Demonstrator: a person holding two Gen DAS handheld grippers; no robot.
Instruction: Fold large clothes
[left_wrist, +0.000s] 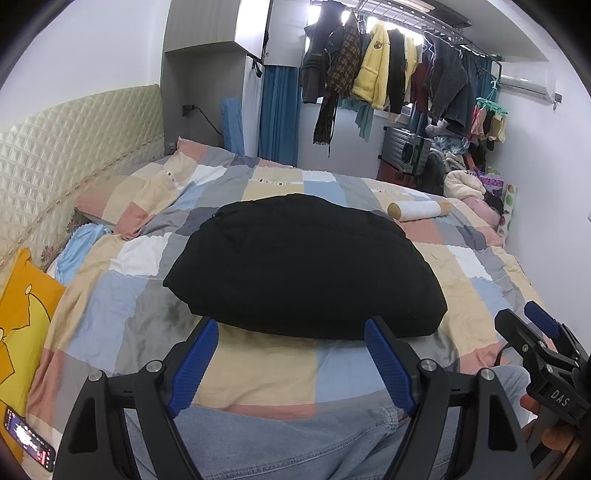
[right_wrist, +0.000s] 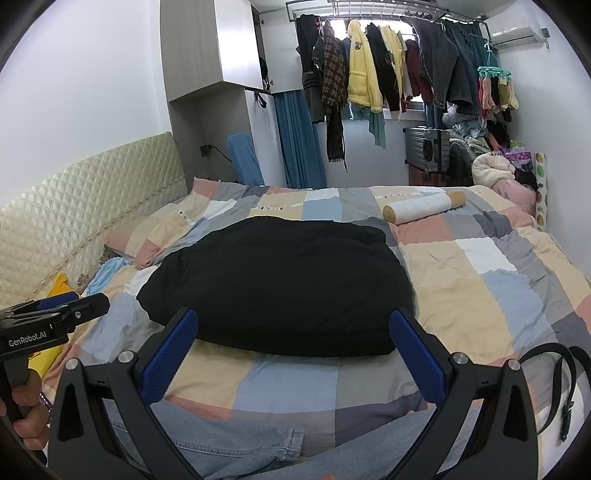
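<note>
On the bed (left_wrist: 258, 373), working from the headboard side across, a yellow pillow (left_wrist: 22, 314) and a phone (left_wrist: 27, 437) lie at the left edge, then the left gripper (left_wrist: 291, 332) hangs with jaws released and empty just short of the black garment (left_wrist: 303, 269). That garment sits mid-bed as a plump, matte, rounded bundle, seemingly already folded, on the crinkled patchwork duvet. Further right, the right gripper (right_wrist: 293, 323) also waits with jaws spread and empty, a rolled white bolster (right_wrist: 424, 206) lying beyond.

Matt black cloth garment (left_wrist: 303, 266) on soft patchwork cotton quilt (left_wrist: 476, 266); glossy quilted headboard (left_wrist: 74, 155).
</note>
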